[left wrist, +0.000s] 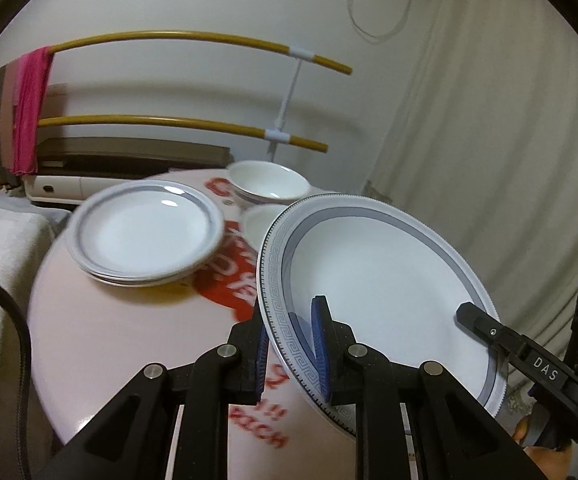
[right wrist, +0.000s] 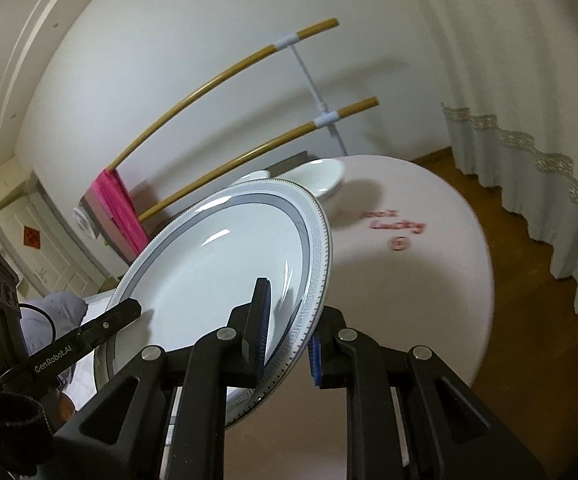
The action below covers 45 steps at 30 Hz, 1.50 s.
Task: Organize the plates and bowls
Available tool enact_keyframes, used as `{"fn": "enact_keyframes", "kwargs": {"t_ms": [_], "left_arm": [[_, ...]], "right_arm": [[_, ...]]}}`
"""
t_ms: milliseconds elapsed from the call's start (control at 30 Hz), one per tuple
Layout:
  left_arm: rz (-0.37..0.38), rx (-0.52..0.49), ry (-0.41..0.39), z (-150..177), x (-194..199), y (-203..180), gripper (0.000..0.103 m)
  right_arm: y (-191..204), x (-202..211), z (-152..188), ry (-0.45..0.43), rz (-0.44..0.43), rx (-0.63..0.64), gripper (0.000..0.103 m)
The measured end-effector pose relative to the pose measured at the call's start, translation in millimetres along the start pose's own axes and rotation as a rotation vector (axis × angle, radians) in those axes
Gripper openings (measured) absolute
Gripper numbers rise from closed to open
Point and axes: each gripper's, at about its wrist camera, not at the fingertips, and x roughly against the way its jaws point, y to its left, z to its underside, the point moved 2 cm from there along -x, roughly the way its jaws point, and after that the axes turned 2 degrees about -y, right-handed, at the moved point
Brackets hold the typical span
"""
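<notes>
both grippers, left (left wrist: 295, 354) and right (right wrist: 287, 346), have their fingers clamped on the rim of one big plate (left wrist: 381, 292), held tilted above the round bench (left wrist: 101, 332). the plate is empty. a plate stack (left wrist: 145, 232) and two bowls (left wrist: 267, 184) sit empty on the bench.

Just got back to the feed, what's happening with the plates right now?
Both grippers are clamped on one large plate with a grey key-pattern rim: the left gripper on one edge, the right gripper on the opposite edge. The plate is held tilted above the round table. A stack of smaller plates and two white bowls sit on the table beyond it.
</notes>
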Motion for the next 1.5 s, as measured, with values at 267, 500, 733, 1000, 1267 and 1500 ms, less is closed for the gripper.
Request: {"fn": "enact_keyframes", "kwargs": {"t_ms": [267, 500, 733, 1000, 1267, 1500], "left_arm": [[-0.042, 0.040, -0.045, -7, 34, 54, 0.016], [-0.076, 0.080, -0.069, -10, 58, 99, 0.016], [-0.141, 0.109, -0.067, -14, 61, 144, 0.016], [-0.199, 0.122, -0.050, -32, 36, 173, 0.016], [-0.199, 0.101, -0.014, -60, -28, 189, 0.016], [-0.186, 0.090, 0.021, -79, -75, 202, 0.016]], "right_arm": [[53, -24, 5, 0.025, -0.050, 0.045, 0.017], [91, -53, 11, 0.062, -0.081, 0.079, 0.018], [131, -94, 19, 0.120, -0.120, 0.112, 0.018], [164, -147, 31, 0.189, -0.144, 0.130, 0.019], [171, -185, 28, 0.215, -0.115, 0.123, 0.019], [164, -205, 29, 0.240, -0.060, 0.099, 0.019]]}}
